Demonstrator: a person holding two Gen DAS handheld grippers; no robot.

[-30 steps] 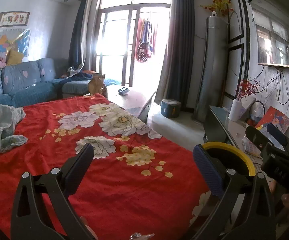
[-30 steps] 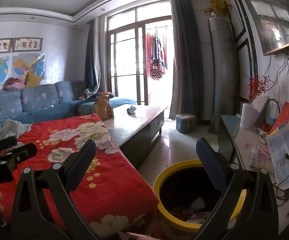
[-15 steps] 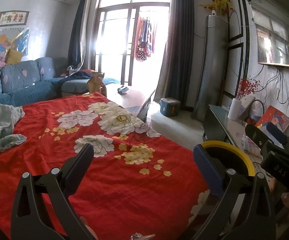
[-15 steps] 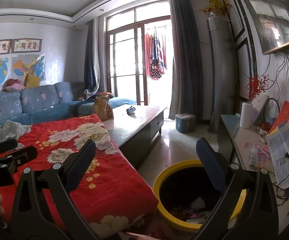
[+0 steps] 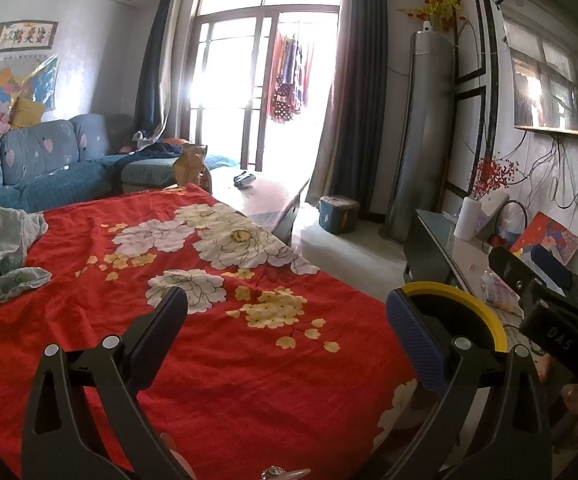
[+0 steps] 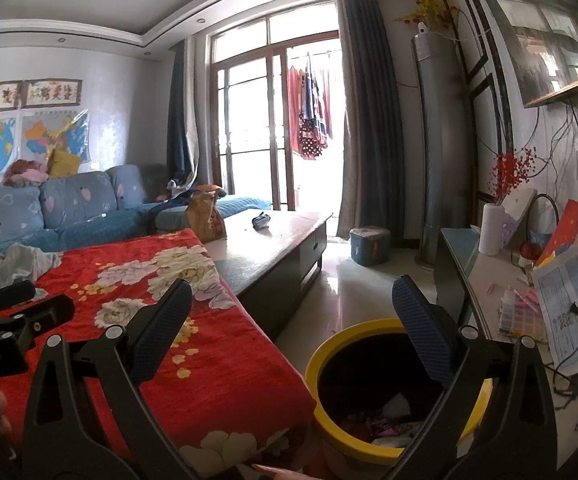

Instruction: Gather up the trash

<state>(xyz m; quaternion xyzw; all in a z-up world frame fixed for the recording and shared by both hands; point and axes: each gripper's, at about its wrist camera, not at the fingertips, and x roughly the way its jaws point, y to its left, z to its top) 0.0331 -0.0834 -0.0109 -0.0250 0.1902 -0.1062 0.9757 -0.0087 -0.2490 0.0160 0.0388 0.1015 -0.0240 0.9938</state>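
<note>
Matt red cloth, glossy floor tiles, smooth plastic bin.

Left wrist view: you look from low over the red floral blanket, facing the balcony door, with the yellow-rimmed bin at right edge.

Right wrist view: you look from further right, close above that bin, facing the same door.

Shared by both: blanket, bin, sofa, dark counter, TV stand; each view catches the other claw at its edge.
</note>
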